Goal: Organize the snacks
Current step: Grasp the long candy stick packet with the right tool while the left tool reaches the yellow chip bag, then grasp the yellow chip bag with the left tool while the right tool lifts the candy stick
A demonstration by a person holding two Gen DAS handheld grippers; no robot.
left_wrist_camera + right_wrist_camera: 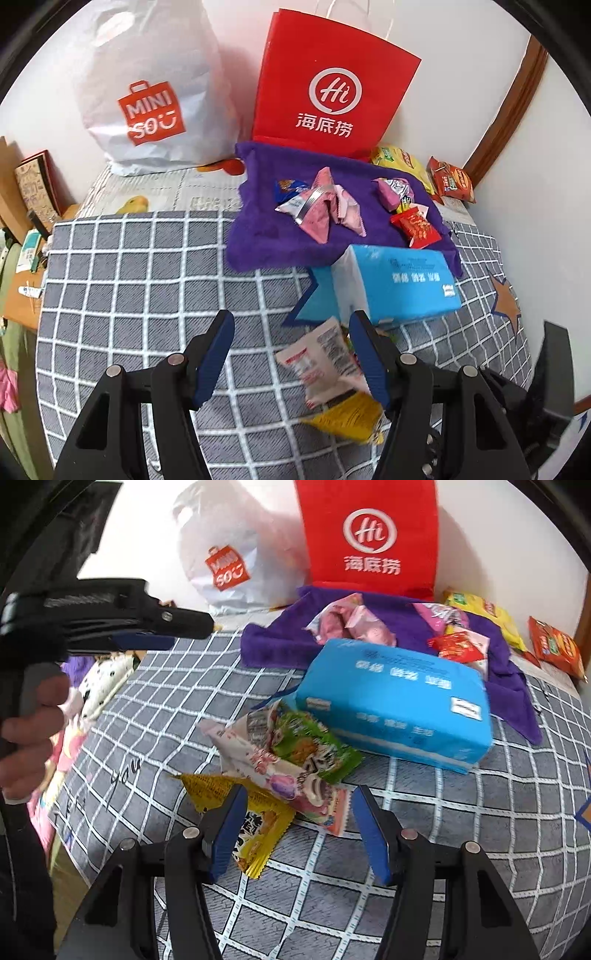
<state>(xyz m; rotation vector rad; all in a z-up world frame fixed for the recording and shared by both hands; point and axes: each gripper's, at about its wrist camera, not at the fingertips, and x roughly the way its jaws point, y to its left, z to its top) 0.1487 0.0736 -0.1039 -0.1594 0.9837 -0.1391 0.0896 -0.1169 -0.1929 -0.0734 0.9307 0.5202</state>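
Spread wide, the right tool (297, 829) hovered over a yellow snack packet (255, 821); the left tool (291, 363) gaped too. Light, crinkly, slippery foil: best pinched at its crimped edge.

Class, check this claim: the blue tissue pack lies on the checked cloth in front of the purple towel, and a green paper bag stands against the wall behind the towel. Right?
Not quite: the paper bag is red, not green, as the left wrist view shows. The blue tissue pack does lie on the checked cloth in front of the purple towel.

Both wrist views look down close, sharing the blue tissue pack (399, 284) (395, 705).
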